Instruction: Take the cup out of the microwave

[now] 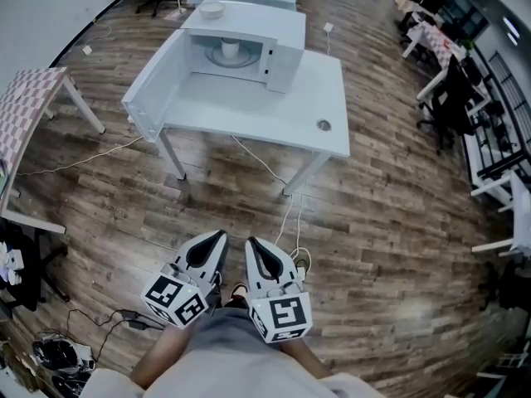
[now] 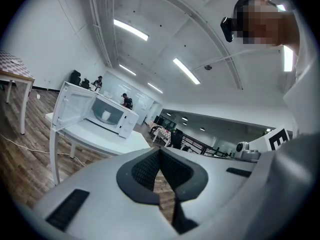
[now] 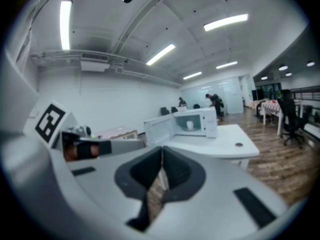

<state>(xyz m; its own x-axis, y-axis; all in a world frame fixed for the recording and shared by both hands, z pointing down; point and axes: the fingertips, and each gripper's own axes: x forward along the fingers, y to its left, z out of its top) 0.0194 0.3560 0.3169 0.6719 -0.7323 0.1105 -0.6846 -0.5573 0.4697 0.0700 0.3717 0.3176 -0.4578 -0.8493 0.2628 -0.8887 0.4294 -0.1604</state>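
Observation:
A white microwave [image 1: 286, 52] stands on a white table [image 1: 249, 110] far ahead, its door [image 1: 153, 81] swung wide open to the left. Inside it a white cup [image 1: 230, 49] sits on the turntable. The cup [image 2: 106, 116] also shows small in the left gripper view and the cup [image 3: 190, 125] in the right gripper view. My left gripper [image 1: 217, 237] and right gripper [image 1: 250, 244] hang side by side close to the person's body, well short of the table. Both have their jaws closed together with nothing between them.
A white bowl [image 1: 212, 9] rests on top of the microwave. Cables [image 1: 286, 214] trail over the wooden floor under the table. A checked table [image 1: 33, 98] stands at the left, office desks and chairs [image 1: 448, 81] at the right. People stand far off in the background.

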